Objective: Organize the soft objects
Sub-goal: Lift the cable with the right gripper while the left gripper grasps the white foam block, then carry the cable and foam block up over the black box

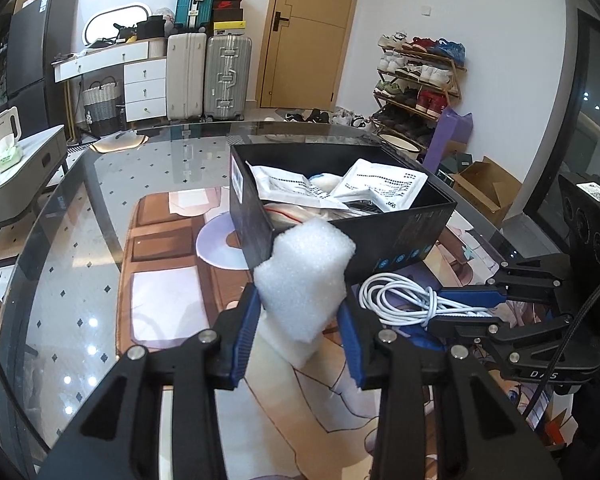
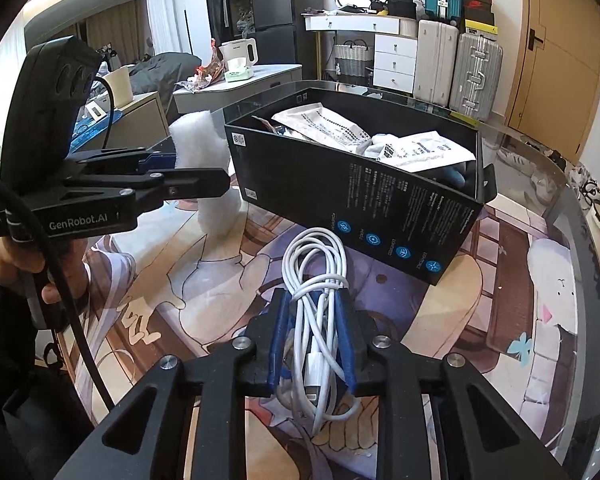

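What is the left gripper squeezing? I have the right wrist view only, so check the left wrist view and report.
Observer: Both blue pads of the left gripper press the sides of a white foam block.
Operator: Give me its place against the black cardboard box.
Observer: Seen from the left wrist, the foam overlaps the box's near corner. I cannot tell whether they touch.
Operator: Report what stands past the box.
Observer: A wooden tiered shoe rack, full of shoes, stands by the wall.
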Available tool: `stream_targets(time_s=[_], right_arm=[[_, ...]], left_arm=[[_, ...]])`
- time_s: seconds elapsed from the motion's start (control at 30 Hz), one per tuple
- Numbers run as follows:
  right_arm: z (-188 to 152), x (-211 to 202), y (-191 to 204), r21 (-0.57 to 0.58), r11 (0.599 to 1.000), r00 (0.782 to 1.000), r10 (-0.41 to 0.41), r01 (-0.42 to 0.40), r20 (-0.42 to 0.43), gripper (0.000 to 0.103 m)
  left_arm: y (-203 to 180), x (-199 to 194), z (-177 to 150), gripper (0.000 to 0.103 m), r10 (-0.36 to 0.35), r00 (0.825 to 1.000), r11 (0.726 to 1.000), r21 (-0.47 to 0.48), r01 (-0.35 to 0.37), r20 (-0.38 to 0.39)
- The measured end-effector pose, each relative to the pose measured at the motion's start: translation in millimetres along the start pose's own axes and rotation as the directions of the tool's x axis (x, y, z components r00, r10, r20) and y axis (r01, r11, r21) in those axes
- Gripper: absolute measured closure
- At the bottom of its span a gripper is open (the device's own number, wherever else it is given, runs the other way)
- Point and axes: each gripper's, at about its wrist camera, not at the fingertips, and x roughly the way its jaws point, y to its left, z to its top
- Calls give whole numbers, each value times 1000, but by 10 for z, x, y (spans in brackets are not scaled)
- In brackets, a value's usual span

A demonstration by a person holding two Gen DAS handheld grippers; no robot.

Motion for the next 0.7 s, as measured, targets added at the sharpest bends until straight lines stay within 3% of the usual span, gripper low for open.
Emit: stream_targets(time_s=[0.27,0.7], right_arm=[[6,90,-17,1,1000,1000,-10,10,-22,69],[22,194,37,-24,999,998,-32,31,-51,72]], left_arm=[[4,-54,-12,66,-8,1000,1000,-6,8,18],[-33,-231,55,66,-14,998,1000,-1,14,63]])
